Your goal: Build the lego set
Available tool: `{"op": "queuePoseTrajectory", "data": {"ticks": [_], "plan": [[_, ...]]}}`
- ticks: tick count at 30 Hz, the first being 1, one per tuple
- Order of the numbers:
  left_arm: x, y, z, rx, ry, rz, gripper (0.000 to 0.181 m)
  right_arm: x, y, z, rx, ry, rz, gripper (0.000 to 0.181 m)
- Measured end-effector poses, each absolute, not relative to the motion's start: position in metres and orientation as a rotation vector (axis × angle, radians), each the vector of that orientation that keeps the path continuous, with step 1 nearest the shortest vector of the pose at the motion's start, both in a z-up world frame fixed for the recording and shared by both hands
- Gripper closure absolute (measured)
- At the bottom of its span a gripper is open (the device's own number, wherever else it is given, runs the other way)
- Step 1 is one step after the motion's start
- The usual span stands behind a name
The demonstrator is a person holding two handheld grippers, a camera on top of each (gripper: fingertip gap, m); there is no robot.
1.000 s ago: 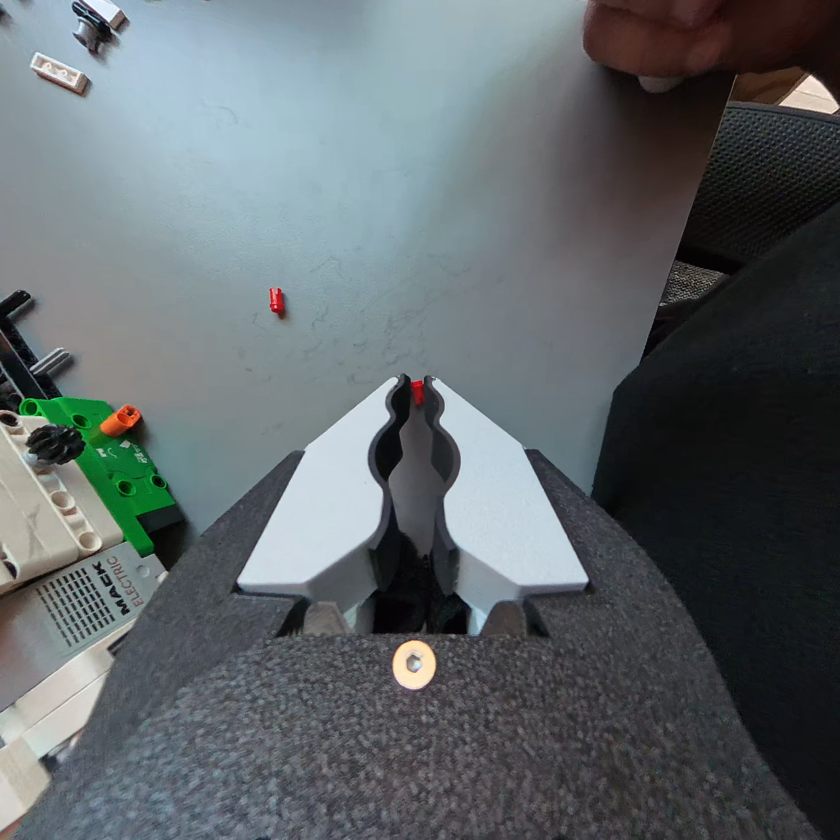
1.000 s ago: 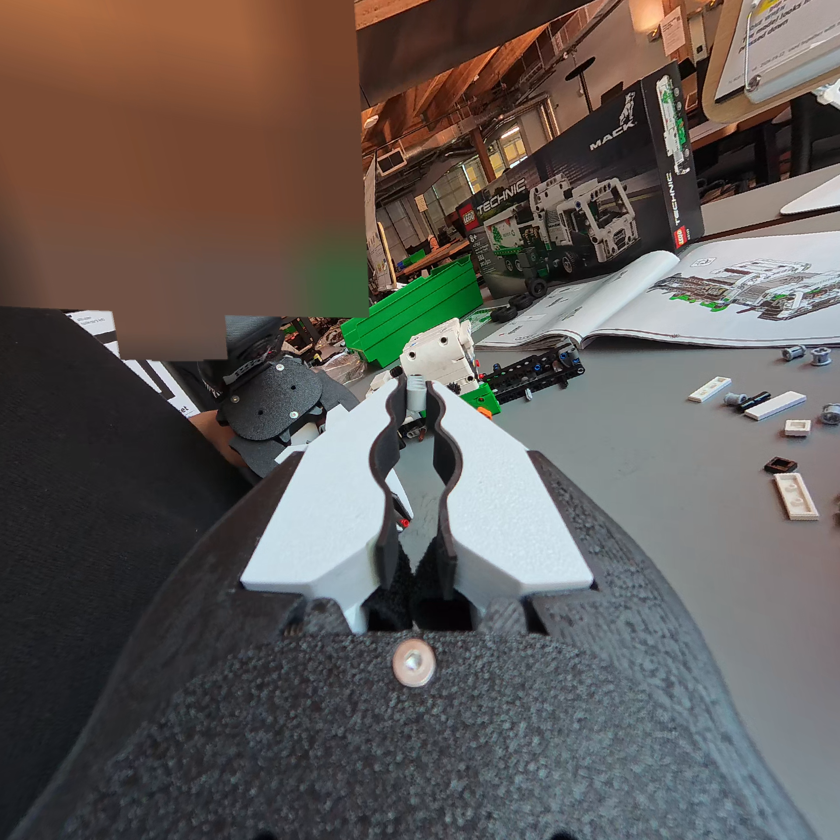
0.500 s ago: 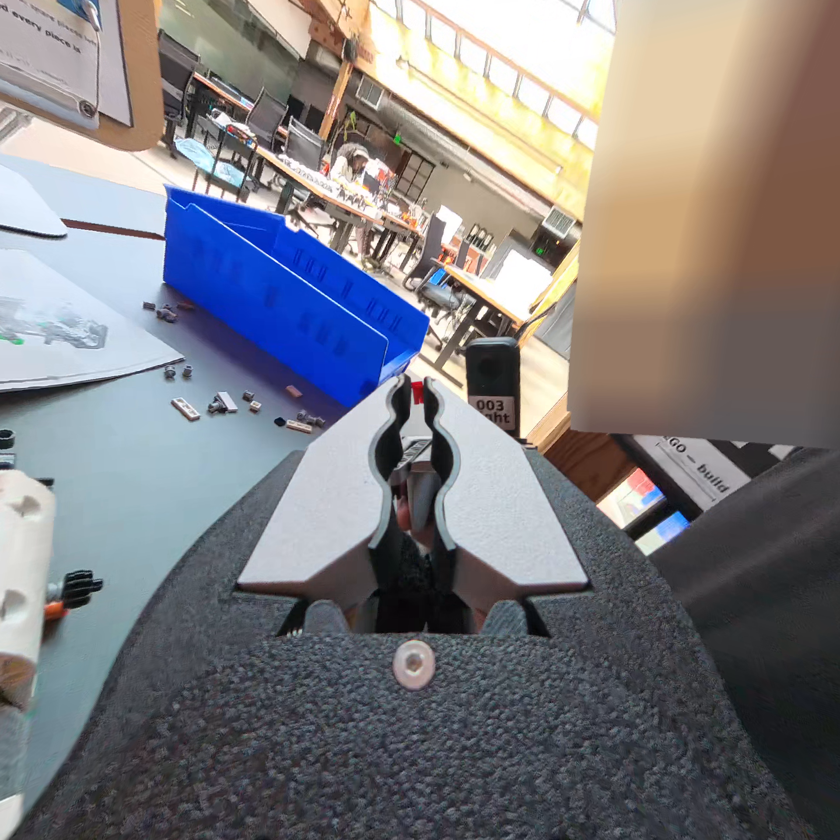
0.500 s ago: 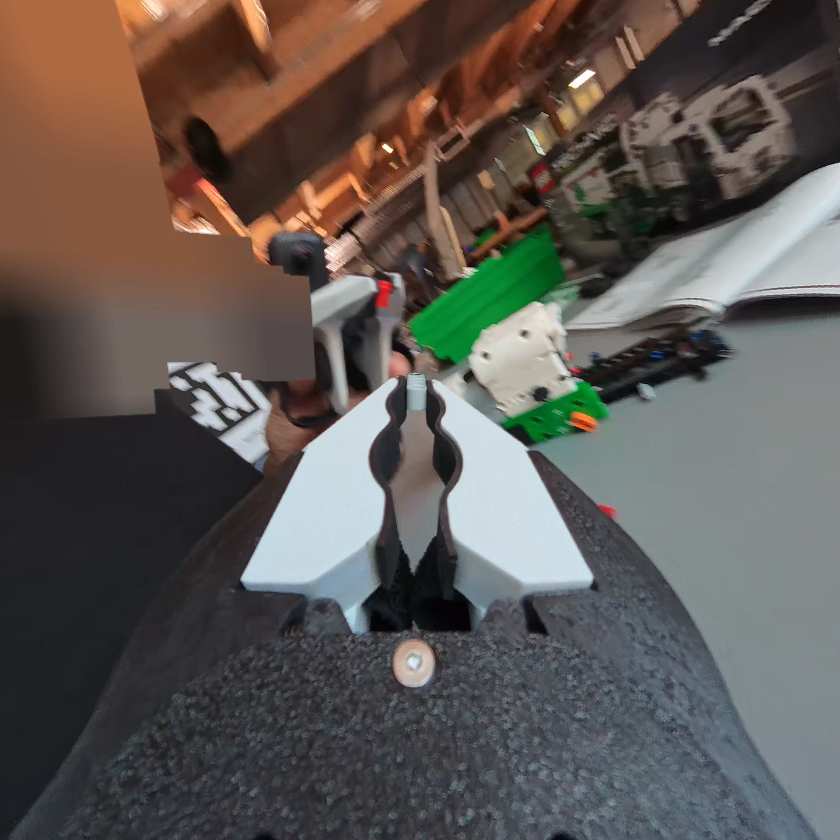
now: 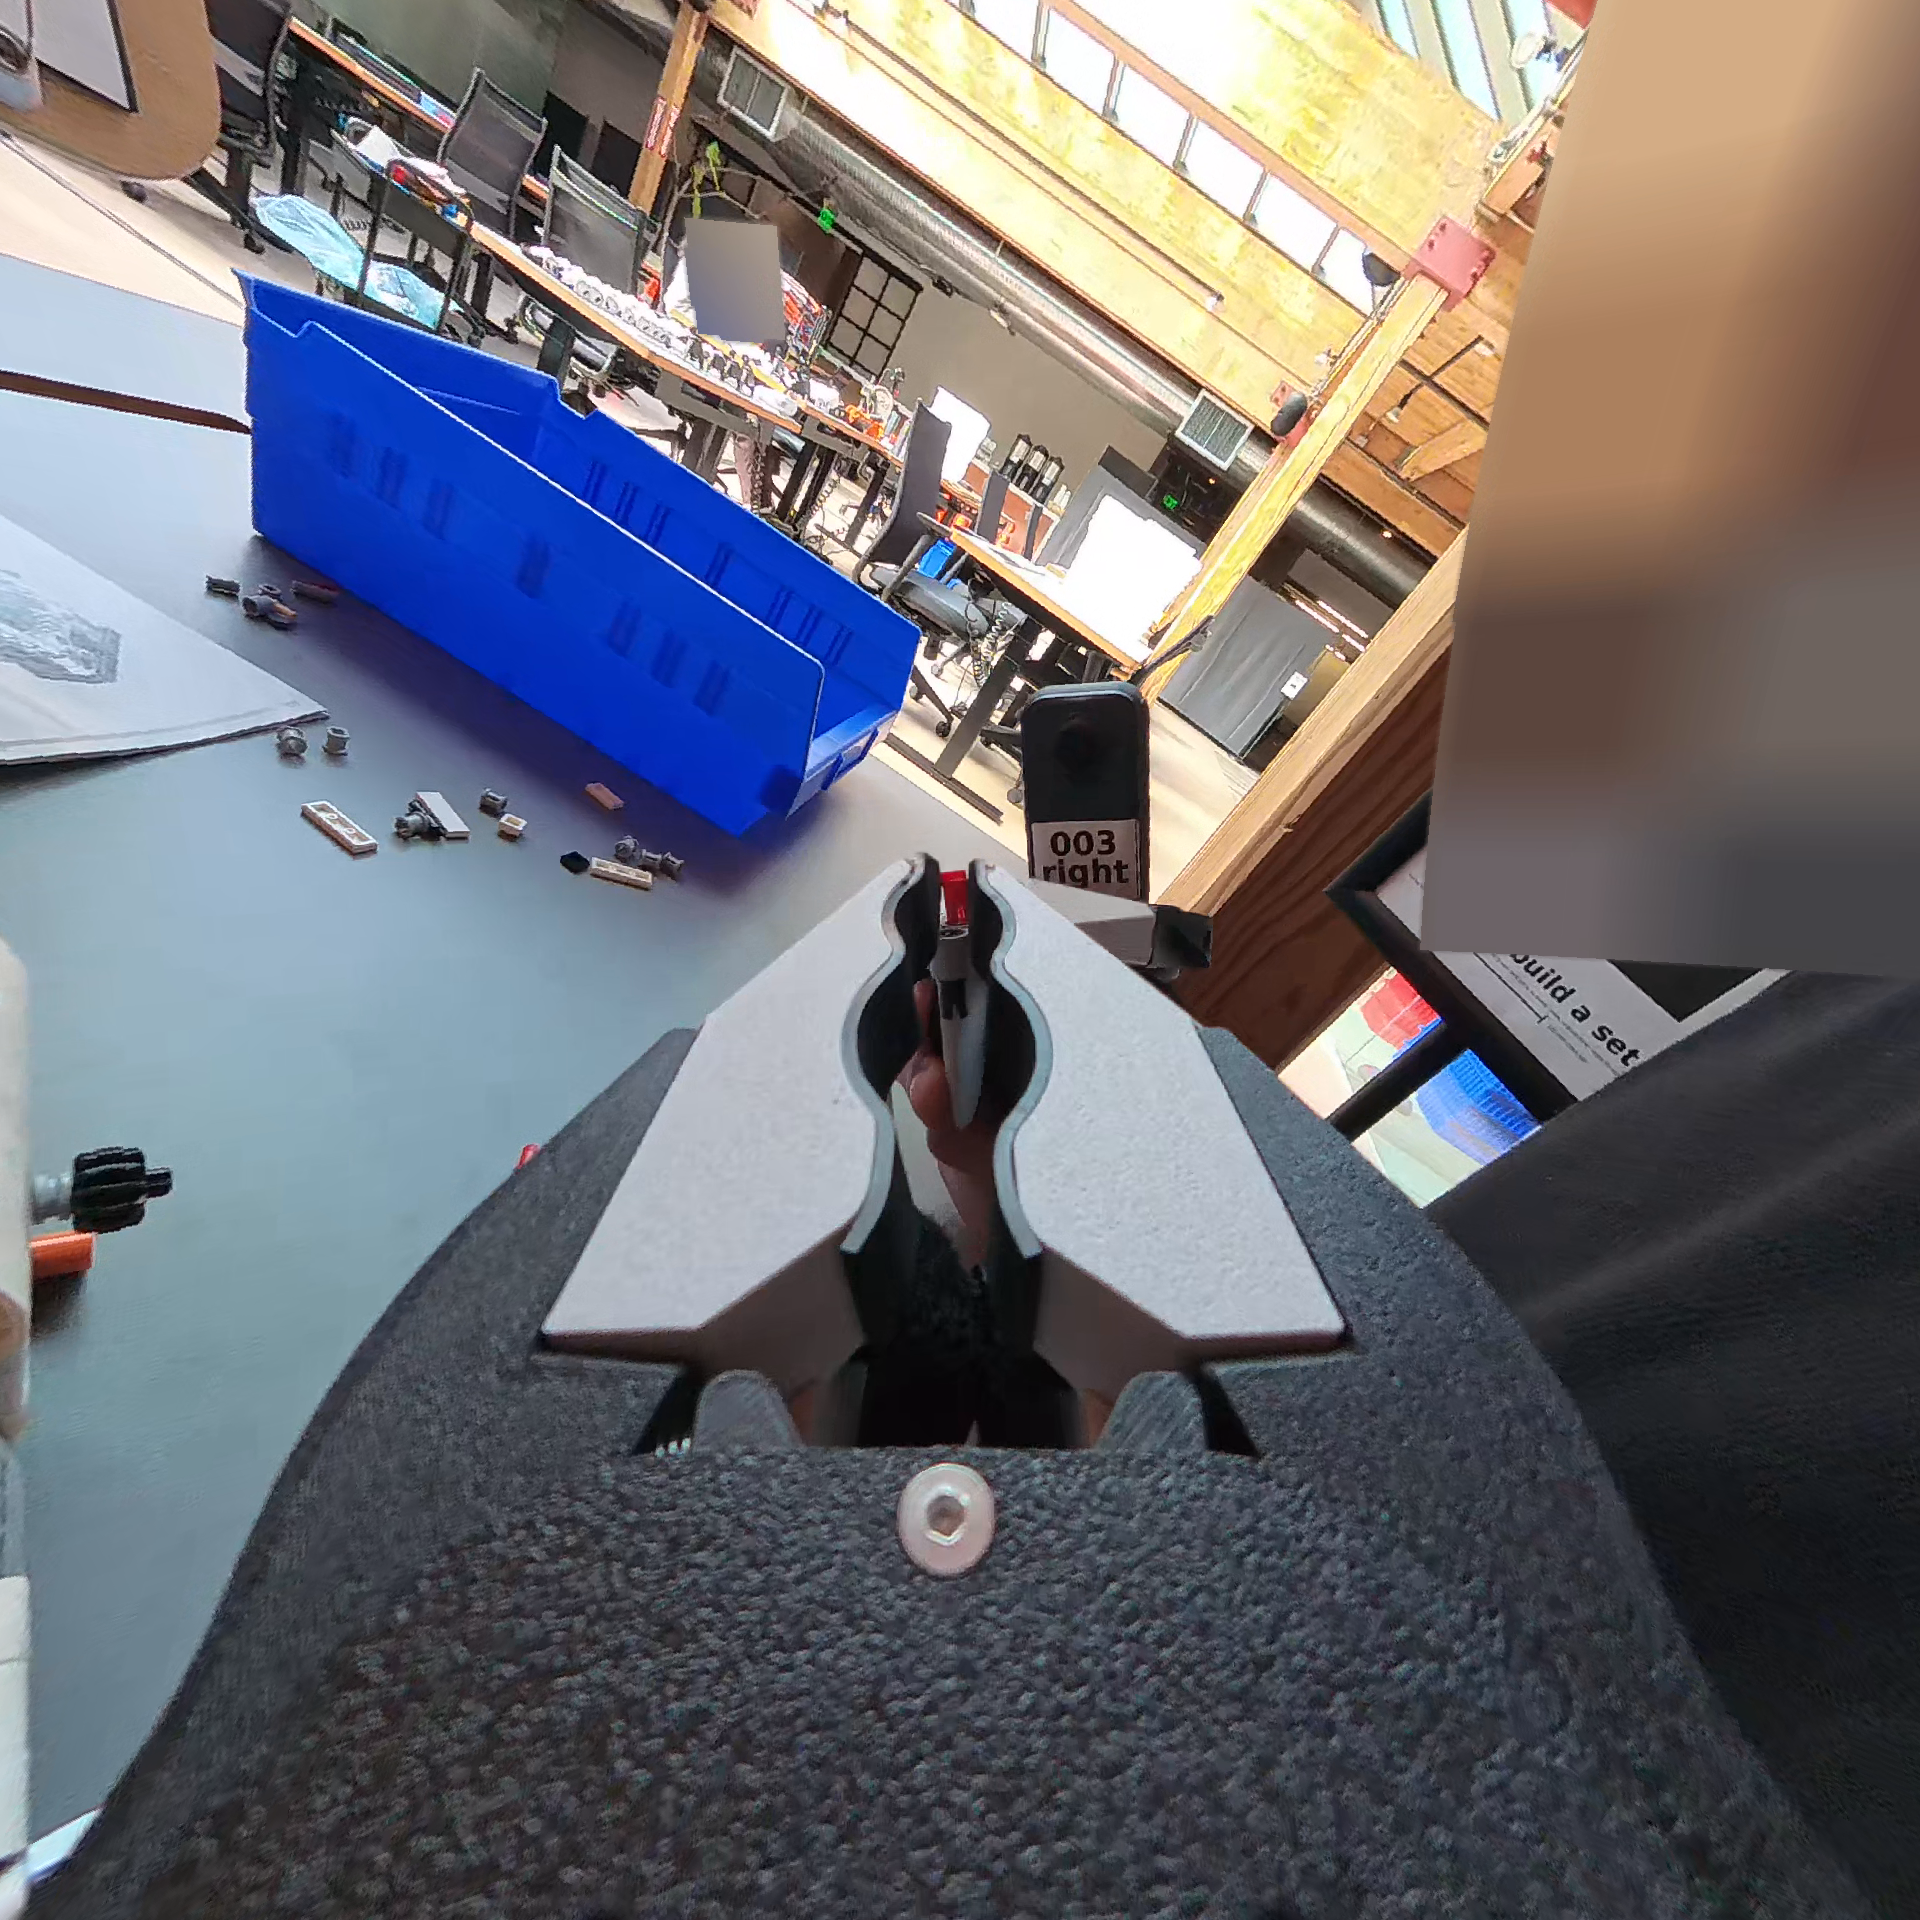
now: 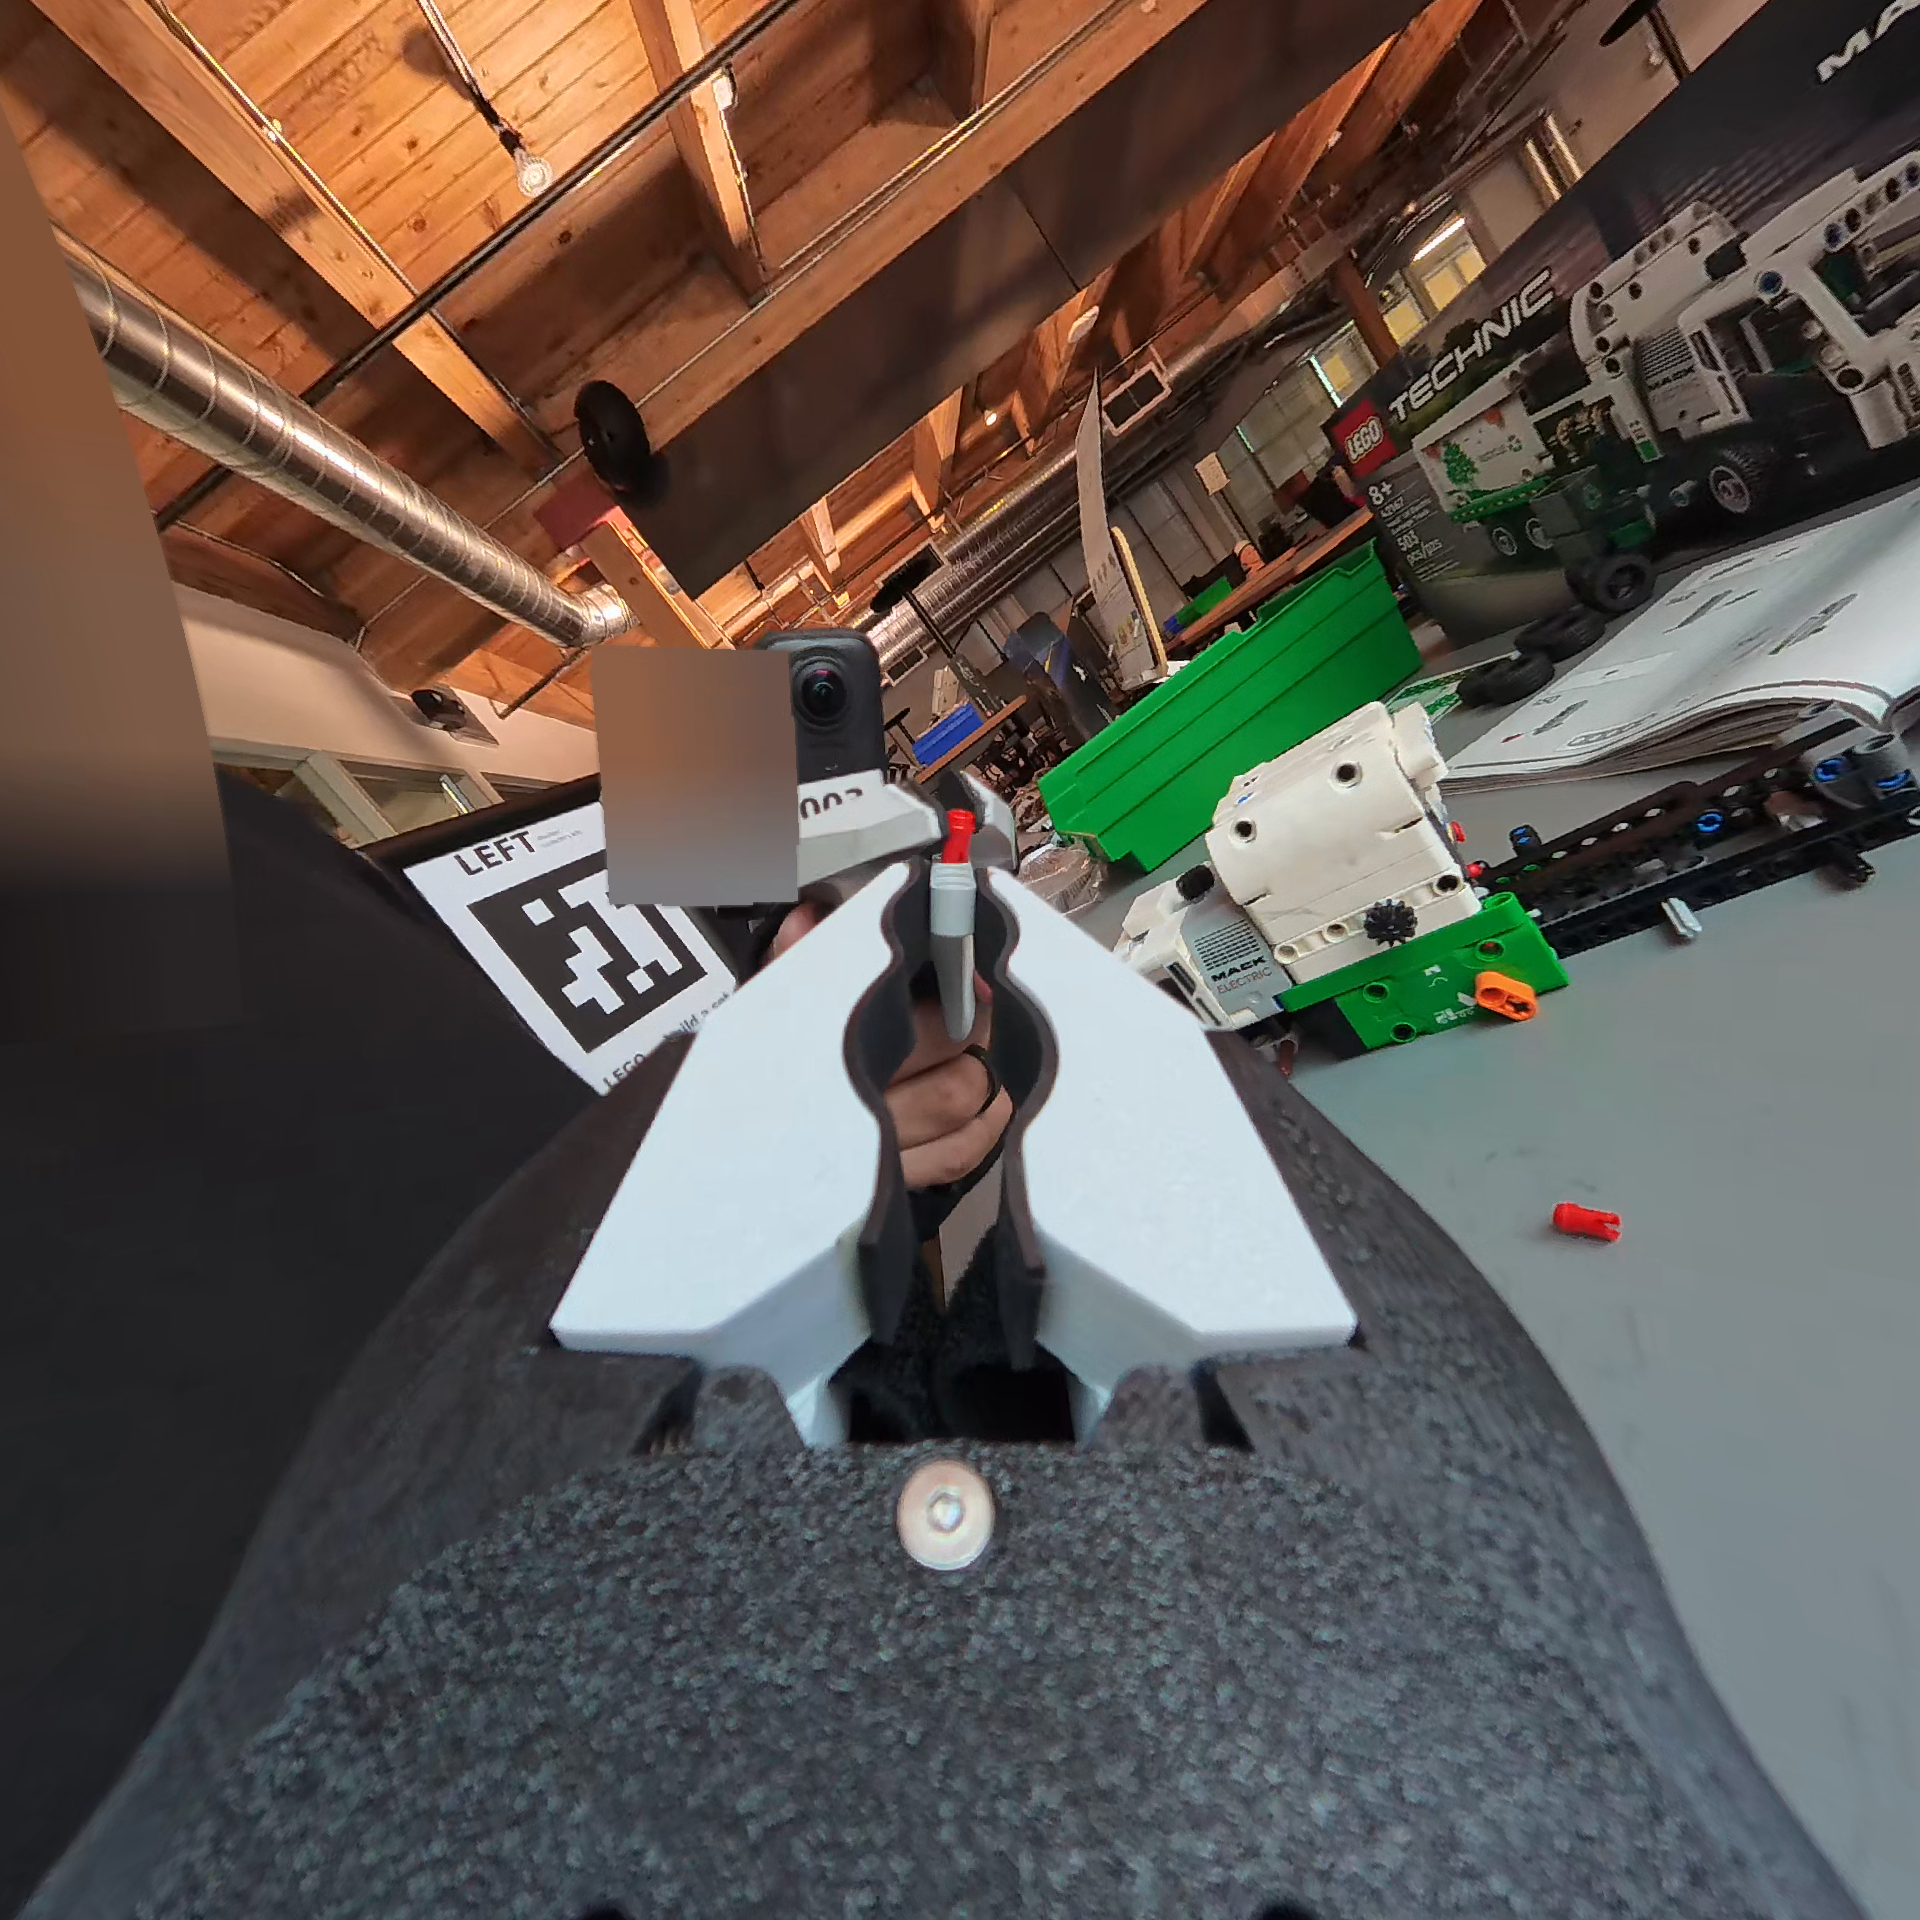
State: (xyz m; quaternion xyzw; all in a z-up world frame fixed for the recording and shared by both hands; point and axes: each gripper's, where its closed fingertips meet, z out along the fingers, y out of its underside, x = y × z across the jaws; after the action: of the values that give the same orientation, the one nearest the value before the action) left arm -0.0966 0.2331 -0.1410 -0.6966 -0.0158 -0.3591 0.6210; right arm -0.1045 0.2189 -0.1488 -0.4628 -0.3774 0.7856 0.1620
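Observation:
My left gripper (image 5: 948, 875) is shut on a small red pin (image 5: 951, 891) at its tips. My right gripper (image 6: 948, 885) is shut on a light grey rod piece (image 6: 951, 935) that sticks out past its tips. The two grippers face each other in the air above the grey table (image 6: 1662, 1091). In the right wrist view the left gripper (image 6: 951, 819) holds the red pin (image 6: 957, 831) end-on against the top of the grey rod. In the left wrist view the grey rod (image 5: 961, 1013) shows between my jaws, with one of the right gripper's fingers (image 5: 1127, 923) beyond.
A part-built white and green truck (image 6: 1340, 904) stands on the table, with a black beam frame (image 6: 1714, 831), green bin (image 6: 1226, 717), open booklet (image 6: 1714, 665) and set box (image 6: 1662, 343) behind. A second red pin (image 6: 1587, 1221) lies loose. A blue bin (image 5: 561, 582) and loose parts (image 5: 468, 821) lie far left. Both grippers' tips are close together, under 4 cm apart.
Both grippers have lifted from the table and turned to face each other. The red pin and the grey rod have come together tip to tip. Both stay shut.

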Motion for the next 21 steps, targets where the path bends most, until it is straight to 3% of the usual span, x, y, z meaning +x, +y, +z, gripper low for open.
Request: {"op": "queuePoseTrajectory", "data": {"ticks": [21], "plan": [[-0.074, 0.221, -0.128, -1.600, 0.201, -0.918, 0.178, -0.086, 0.210, -0.136, -1.159, -1.195, 2.082, 0.175]]}}
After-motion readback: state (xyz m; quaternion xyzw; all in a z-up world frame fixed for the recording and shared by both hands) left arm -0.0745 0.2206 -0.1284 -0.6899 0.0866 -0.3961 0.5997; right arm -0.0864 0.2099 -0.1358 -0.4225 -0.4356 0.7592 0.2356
